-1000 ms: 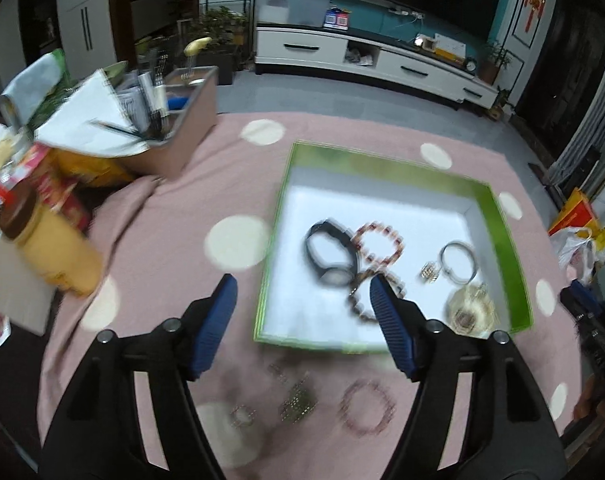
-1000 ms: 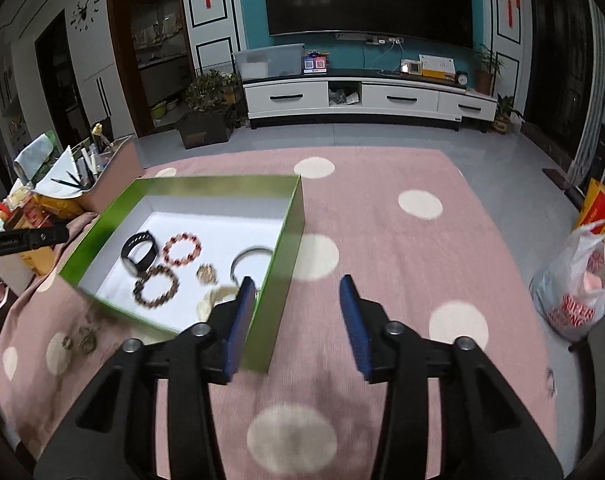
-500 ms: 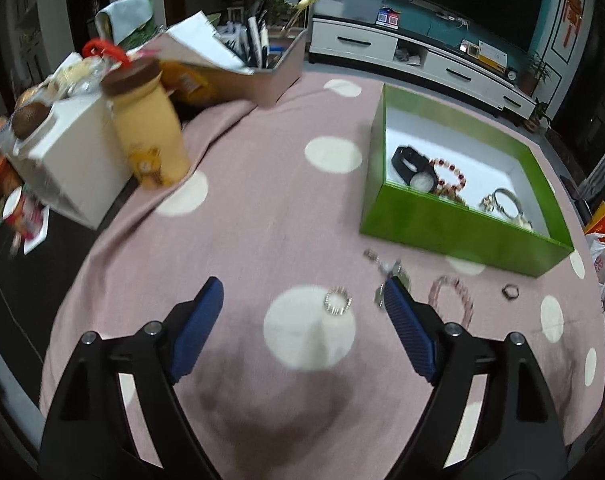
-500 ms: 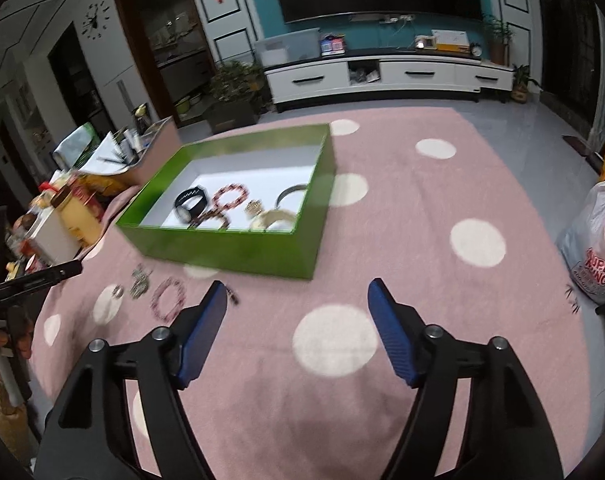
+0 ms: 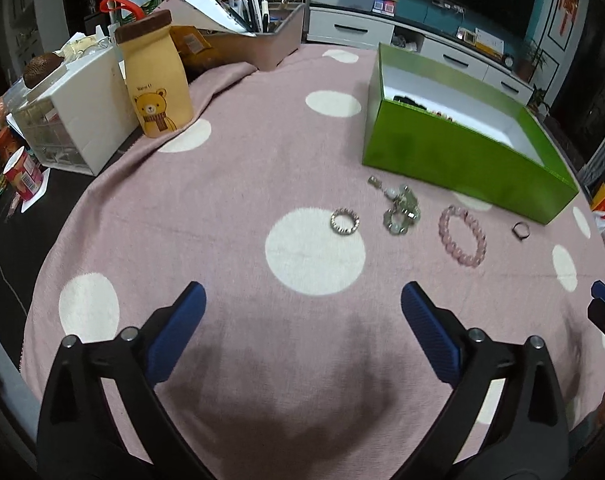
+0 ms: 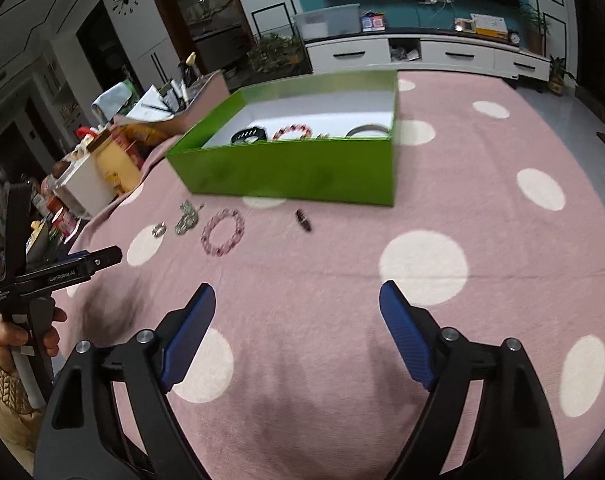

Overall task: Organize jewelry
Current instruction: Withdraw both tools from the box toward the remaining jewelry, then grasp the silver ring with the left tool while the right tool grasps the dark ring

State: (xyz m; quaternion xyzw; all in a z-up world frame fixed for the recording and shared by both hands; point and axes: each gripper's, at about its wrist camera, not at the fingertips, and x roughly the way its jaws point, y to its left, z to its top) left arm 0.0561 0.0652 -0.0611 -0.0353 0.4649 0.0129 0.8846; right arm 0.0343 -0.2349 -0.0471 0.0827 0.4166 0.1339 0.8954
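Far left: white plastic drawer unit (image 5: 78, 120); beside it a soft yellow bottle-shaped case (image 5: 156, 80) with brown cap, bear print, small lettering above the bear too small to be read. Behind it, a beige tray (image 5: 262, 46) stuffed with pens and papers.

Table is covered by a pink fuzzy cloth (image 5: 238, 184) with white dots.

Loose jewelry is laid in a row on the cloth, just near of the box, left to right: small silver beaded ring (image 5: 344, 221); tangled silver-green chain piece (image 5: 398, 206); pink round-bead bracelet (image 5: 462, 236); thin dark ring (image 5: 521, 231). All apart from each other, none touched.

Green cardboard box (image 5: 454, 152), rectangular, white inside, open top, far right. In the right wrist view a black watch band (image 6: 249, 135), a red-brown bead bracelet (image 6: 292, 131) and a metal bangle (image 6: 367, 129) are seen inside it.

Left gripper (image 5: 302, 300): blue ribbed pads, black frame, jaws opening, wide apart, nothing between them, held over bare cloth near of the jewelry row. "GenRobot.AI" can be read on its body in the right wrist view, where it is gripped by a hand (image 6: 10, 334) in a beige quilted sleeve.

Right gripper (image 6: 297, 300): same build, jaws opening, nothing between them, over bare cloth near of the box.
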